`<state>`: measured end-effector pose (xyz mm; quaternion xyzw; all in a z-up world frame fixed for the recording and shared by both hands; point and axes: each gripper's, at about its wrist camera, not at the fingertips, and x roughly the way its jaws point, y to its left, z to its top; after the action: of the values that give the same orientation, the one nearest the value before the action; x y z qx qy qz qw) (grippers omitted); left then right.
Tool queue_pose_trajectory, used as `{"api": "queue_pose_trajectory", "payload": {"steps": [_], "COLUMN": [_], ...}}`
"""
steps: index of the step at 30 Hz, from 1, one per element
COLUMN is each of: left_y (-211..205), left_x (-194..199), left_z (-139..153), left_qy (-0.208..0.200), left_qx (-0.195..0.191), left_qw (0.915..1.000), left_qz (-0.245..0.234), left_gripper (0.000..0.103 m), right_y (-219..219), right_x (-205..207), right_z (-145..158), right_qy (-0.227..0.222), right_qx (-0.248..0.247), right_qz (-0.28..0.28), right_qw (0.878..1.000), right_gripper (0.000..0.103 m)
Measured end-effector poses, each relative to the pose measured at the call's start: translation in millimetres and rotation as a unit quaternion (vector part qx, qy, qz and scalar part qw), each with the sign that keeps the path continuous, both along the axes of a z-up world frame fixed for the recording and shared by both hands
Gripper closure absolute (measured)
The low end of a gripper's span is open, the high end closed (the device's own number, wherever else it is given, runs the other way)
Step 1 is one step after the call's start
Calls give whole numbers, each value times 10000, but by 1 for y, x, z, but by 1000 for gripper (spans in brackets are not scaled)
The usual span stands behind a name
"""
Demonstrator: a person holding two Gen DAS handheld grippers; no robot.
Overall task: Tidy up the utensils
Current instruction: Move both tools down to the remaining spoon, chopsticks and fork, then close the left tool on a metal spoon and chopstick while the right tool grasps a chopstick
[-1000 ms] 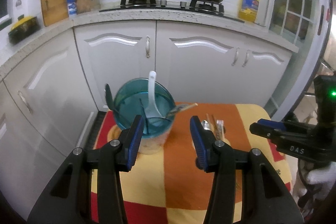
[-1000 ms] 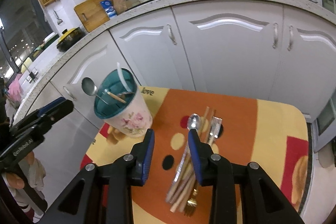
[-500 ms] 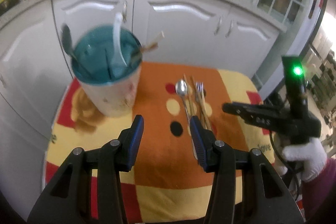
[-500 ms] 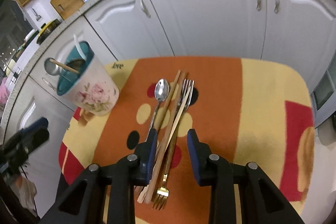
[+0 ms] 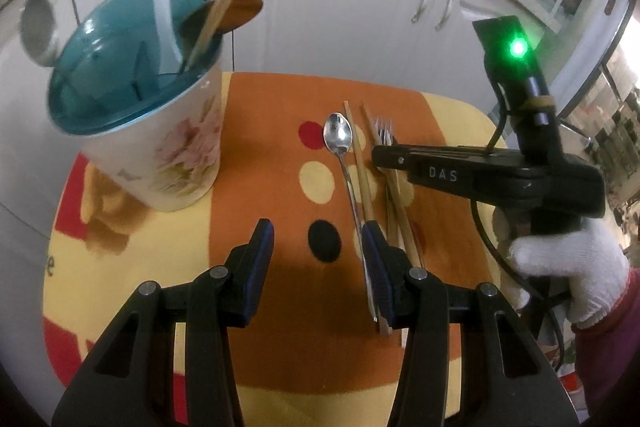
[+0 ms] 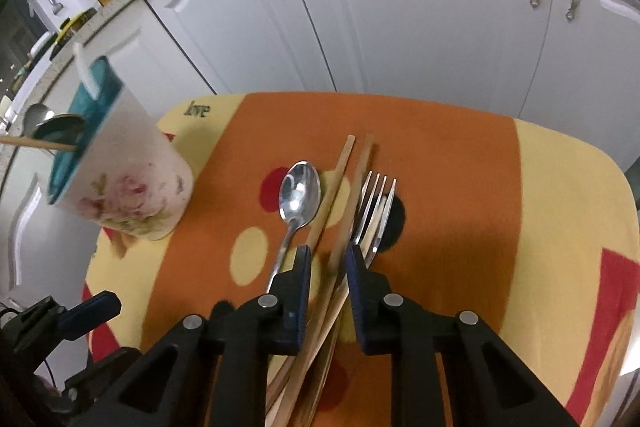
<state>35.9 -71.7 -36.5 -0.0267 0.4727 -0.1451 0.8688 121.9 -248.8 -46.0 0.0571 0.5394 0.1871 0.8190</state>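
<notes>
On the orange and yellow cloth (image 6: 460, 155) covering the counter, a spoon (image 6: 298, 199), a pair of wooden chopsticks (image 6: 340, 183) and a fork (image 6: 376, 203) are laid side by side, just right of the floral holder (image 6: 132, 187), in which other utensils already stand.

The right tool (image 6: 326, 259) is lowered over the chopsticks and its jaws are closing; the sticks are seen between the pads, but firm pressure on them is not yet shown. The left tool (image 5: 318, 255) is held spread above bare cloth, nothing between its jaws, with the spoon handle just beside its right pad.

For a clean pick, both chopsticks are best caught together, clear of the fork tines and spoon handle. A squeeze near mid-length would probably keep the thin, smooth sticks from pivoting. They should then be lifted clear before being carried to the holder's teal mouth (image 5: 120, 67).
</notes>
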Motion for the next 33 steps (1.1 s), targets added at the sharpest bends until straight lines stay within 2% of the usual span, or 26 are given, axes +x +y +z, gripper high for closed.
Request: {"api": "queue_pose_trajectory", "payload": {"steps": [6,10,18,20,22,26,30,33], "left_y": [-15,-30,-52,-57,-63,-70,-66,-59], "left_x": [25,42,69,76,81,90,96,95], "left_z": [-9,-17,-32,-36,-41,-48,-49,-48], "left_qy": [130,260,343,419,496,542,544,548], "left_qx": [-87,-162,-13,34,91,222,206,165], "left_qw": [9999,9995,9994,9991,9986,9981,9982,9982], "left_qz": [-29,-47,-31,-85,-158,-181,-133,-153], "left_gripper": [58,58,59,70,74,76,87,92], "right_y": [-4,-24,-55,-59,-64,-64,-60,-49], "right_x": [5,-2,-6,-7,-9,-10,-7,-2], "right_z": [-2,0,9,8,7,3,1,4], "right_qy": [30,14,49,85,116,157,202,164], "right_qx": [16,115,506,574,645,710,771,745], "right_qz": [152,29,-227,-298,-344,-337,-285,-114], "right_qw": [9999,9999,9984,9979,9973,9968,9964,9970], "right_gripper": [102,102,100,99,98,98,82,82]}}
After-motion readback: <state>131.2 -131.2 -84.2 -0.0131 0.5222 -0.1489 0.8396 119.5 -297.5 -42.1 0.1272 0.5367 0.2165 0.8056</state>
